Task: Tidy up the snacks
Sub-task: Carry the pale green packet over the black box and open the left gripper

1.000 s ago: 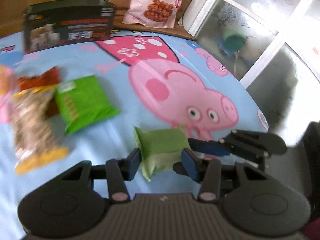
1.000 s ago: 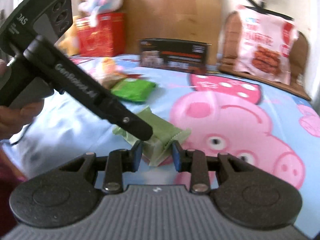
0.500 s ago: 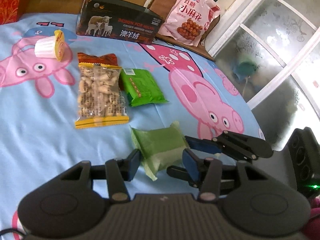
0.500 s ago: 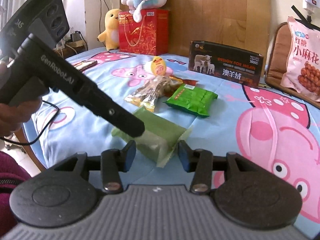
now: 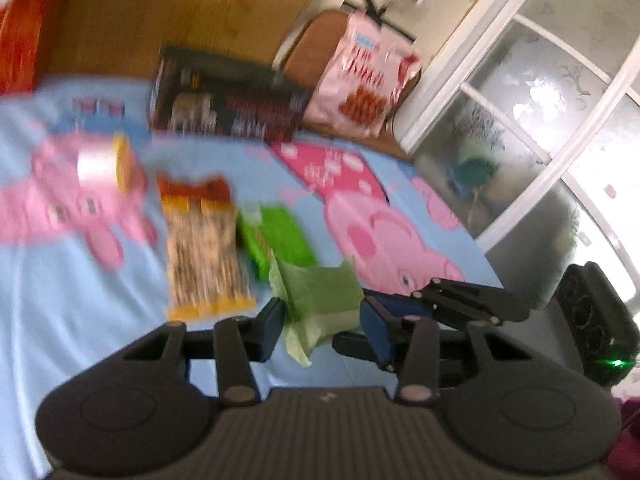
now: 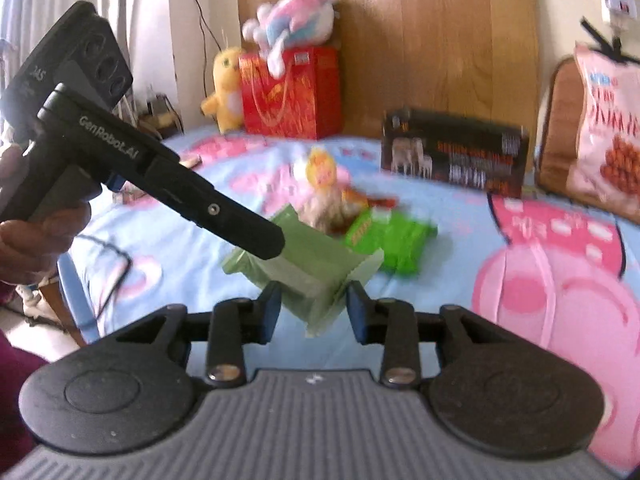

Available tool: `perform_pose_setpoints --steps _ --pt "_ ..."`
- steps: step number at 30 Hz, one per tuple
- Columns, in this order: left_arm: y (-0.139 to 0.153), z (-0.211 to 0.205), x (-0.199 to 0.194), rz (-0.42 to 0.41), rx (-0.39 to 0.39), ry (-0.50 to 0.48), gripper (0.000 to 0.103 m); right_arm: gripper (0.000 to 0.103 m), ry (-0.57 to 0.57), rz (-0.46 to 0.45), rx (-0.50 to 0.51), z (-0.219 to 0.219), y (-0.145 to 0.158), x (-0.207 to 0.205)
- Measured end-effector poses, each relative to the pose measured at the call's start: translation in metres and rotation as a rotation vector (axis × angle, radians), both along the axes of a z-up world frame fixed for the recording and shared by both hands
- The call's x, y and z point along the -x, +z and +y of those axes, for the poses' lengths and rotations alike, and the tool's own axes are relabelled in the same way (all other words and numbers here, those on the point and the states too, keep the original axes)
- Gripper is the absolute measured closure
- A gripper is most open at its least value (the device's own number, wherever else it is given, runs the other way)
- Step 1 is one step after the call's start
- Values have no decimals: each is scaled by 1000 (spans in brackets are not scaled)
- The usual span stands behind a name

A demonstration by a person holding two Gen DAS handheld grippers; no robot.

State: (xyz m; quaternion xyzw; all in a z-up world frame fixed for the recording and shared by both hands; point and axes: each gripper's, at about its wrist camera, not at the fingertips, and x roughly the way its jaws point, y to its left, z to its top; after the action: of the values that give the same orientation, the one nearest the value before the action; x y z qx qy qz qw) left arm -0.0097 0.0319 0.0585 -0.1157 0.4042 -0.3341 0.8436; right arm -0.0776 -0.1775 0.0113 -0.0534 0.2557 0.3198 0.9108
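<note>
A pale green snack packet [image 5: 320, 292] [image 6: 308, 272] hangs just above the blue cartoon-pig cloth [image 5: 80, 300], with both grippers on it. My left gripper [image 5: 324, 320] has a pad against each side of the packet and its jaws are closing. My right gripper [image 6: 314, 308] also has the packet's near end between its pads, jaws closing. The left gripper [image 6: 264, 240] reaches in from the left in the right wrist view; the right gripper [image 5: 384, 300] comes in from the right in the left wrist view. A bright green packet [image 5: 284, 236] [image 6: 400, 240] lies just beyond.
A clear biscuit bag [image 5: 204, 248] and a small yellow-lidded cup [image 5: 104, 164] lie left of the green packets. A black box [image 5: 228, 104] and a pink snack bag [image 5: 360, 88] on a chair stand at the back. A red gift bag [image 6: 292, 96] with plush toys is far left.
Both grippers have risen and the pale green packet has come up off the cloth with them. The right jaws widened briefly, then narrowed again on the packet.
</note>
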Motion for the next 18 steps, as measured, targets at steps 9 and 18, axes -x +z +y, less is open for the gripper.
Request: perform_pose_setpoints --steps 9,18 --pt "55 -8 -98 -182 -22 108 61 65 -57 -262 43 22 38 -77" --pt "42 -21 -224 -140 -21 214 59 65 -122 -280 54 27 47 -202"
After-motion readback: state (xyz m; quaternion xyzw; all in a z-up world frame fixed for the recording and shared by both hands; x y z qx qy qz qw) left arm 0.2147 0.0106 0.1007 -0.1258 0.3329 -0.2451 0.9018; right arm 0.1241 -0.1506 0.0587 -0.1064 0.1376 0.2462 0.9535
